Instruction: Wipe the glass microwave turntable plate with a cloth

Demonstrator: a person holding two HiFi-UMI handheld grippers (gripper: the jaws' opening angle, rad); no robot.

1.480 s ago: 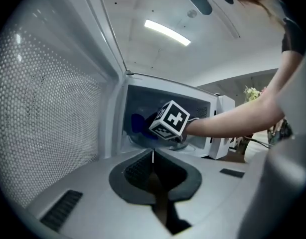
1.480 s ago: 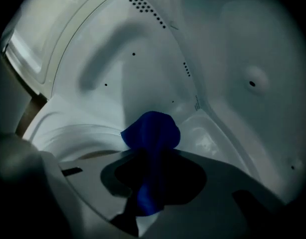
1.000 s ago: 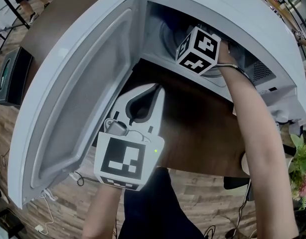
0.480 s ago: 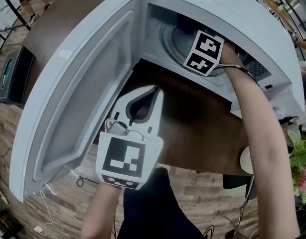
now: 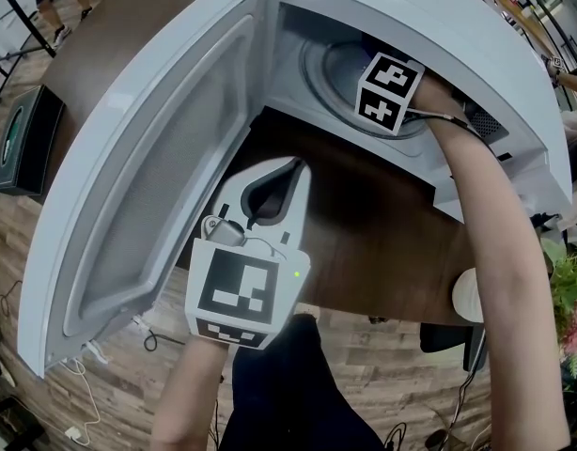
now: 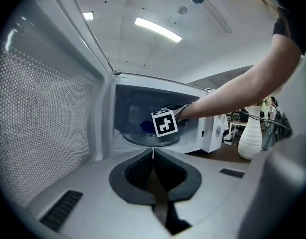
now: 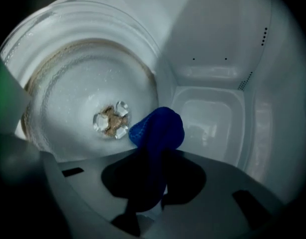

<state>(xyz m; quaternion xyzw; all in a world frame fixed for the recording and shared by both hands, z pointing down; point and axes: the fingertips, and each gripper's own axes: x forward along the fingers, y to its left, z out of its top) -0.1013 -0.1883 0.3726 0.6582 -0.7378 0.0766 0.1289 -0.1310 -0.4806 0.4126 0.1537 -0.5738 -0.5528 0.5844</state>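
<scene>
The right gripper point(image 5: 390, 90) (marker cube showing) reaches inside the open white microwave point(image 5: 439, 22) above its round glass turntable plate point(image 5: 337, 75); the left gripper point(image 5: 290, 169) hovers outside.

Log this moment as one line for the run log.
right gripper shut on blue cloth, inside microwave above turntable plate | left gripper shut, empty, outside | door open

- Microwave door point(image 5: 148, 177): swung wide to the left, so the cavity mouth is unblocked.
- Right gripper point(image 7: 155, 156), blue cloth point(image 7: 158, 128) and forearm point(image 5: 486, 233): fill the cavity's right side, above the glass turntable plate point(image 7: 78, 93).
- Left gripper point(image 6: 153, 156): outside over the brown table point(image 5: 382, 242), facing the cavity's free left side.
</scene>
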